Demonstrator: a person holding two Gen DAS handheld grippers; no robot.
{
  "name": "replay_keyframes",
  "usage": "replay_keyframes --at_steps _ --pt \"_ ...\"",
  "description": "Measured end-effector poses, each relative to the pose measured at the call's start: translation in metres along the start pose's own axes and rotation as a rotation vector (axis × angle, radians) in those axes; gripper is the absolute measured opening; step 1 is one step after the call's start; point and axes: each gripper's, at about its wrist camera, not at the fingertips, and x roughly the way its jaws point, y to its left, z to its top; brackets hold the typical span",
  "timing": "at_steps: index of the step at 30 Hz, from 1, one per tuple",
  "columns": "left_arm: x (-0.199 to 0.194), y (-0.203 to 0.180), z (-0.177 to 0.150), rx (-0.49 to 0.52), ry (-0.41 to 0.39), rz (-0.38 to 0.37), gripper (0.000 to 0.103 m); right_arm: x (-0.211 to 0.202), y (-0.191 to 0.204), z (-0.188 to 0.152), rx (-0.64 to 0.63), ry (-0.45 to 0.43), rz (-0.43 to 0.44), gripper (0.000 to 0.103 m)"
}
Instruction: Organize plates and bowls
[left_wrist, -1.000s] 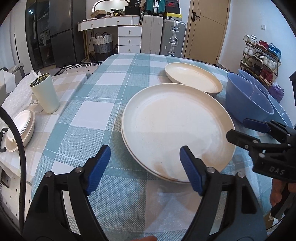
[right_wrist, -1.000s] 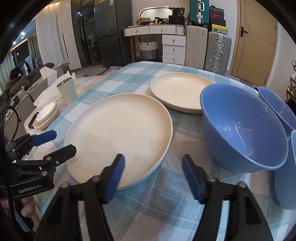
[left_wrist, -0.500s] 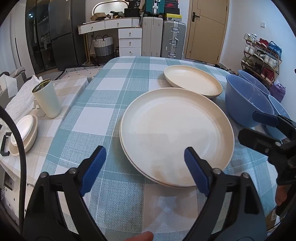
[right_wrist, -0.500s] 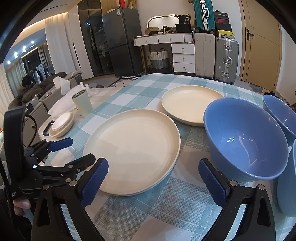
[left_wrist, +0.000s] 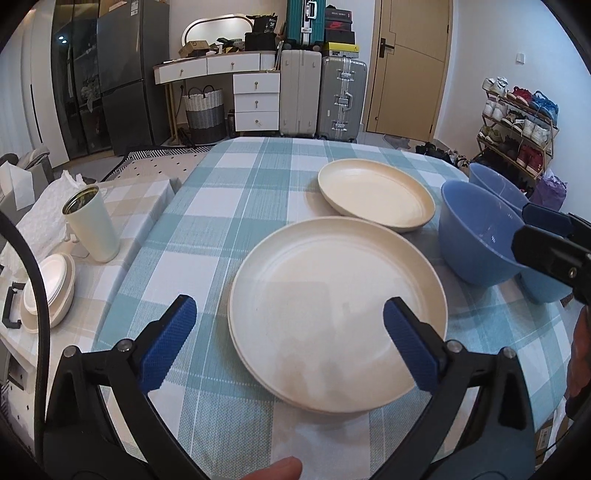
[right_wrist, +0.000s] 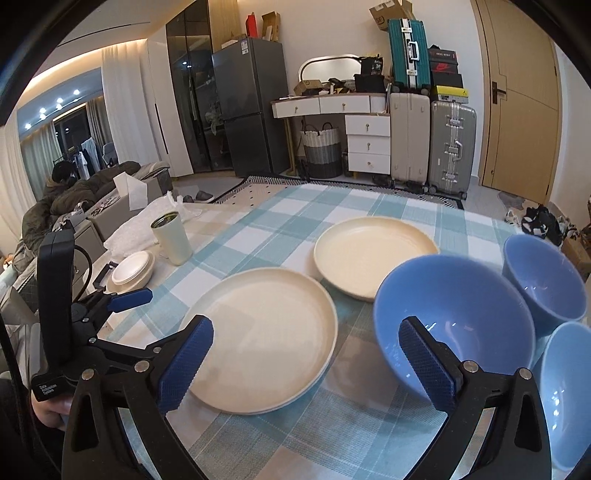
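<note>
Plates: a stacked pair (left_wrist: 338, 314) at frame centre, a single plate (left_wrist: 375, 194) above it, both on the bench (left_wrist: 236, 206). Left hand-held gripper (left_wrist: 288, 343) and right hand-held gripper (right_wrist: 306, 362) both spread wide, jaws just opened, nothing between them.

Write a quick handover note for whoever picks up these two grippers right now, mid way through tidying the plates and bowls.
Left hand-held gripper: jaws just opened, nothing held, over the near plates.
Right hand-held gripper: jaws just opened, nothing held.
Near cream plates: two stacked, by the double rim.
Far cream plate: alone, behind the stack.
Three blue bowls: big bowl, far bowl, near bowl, all separate on the right.
Done: the near stack.
Left: add the far plate, nest the bowls.
</note>
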Motion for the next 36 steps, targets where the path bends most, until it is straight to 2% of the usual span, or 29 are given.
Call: replay_keyframes --at_steps 5,16,36 --pt "0.000 -0.006 0.019 0.010 -0.018 -0.016 0.101 -0.009 -0.011 0.021 -0.002 -0.015 -0.007 0.102" --pt "0.007 -0.018 0.054 0.034 -0.038 -0.040 0.101 -0.005 -0.033 0.060 0.004 0.011 -0.024 0.102" --pt "0.058 -0.011 0.102 0.021 -0.008 -0.069 0.101 0.049 -0.074 0.111 0.041 0.098 -0.062 0.102"
